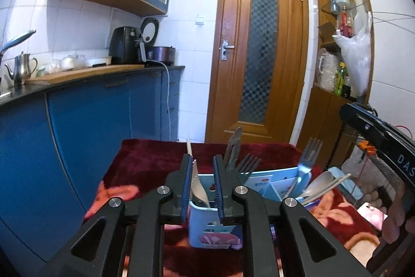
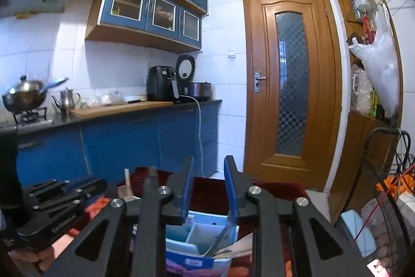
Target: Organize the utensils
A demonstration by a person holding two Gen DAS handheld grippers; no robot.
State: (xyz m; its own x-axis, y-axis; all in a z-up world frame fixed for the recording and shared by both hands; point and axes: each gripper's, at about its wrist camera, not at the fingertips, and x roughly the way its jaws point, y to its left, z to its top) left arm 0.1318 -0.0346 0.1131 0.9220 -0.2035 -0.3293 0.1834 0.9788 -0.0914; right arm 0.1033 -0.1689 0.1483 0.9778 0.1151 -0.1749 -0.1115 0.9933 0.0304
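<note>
We take the pale blue plastic utensil caddy [image 1: 215, 225] on the dark red floral cloth [image 1: 145, 162] as our landmark. Our left gripper [image 1: 202, 174] sits right over the caddy's near compartment, jaws slightly spread. The grey spoon [image 1: 198, 186] stands nearly upright between them, against the left pad; we cannot tell whether it is pinched. Its long axis runs up and down, handle sunk in the caddy. Our right gripper [image 2: 208, 188] hovers above the caddy's far-side compartment [image 2: 207, 232], jaws parted and empty. The left hand looks nearer the spoon, so any lift should go straight up.
</note>
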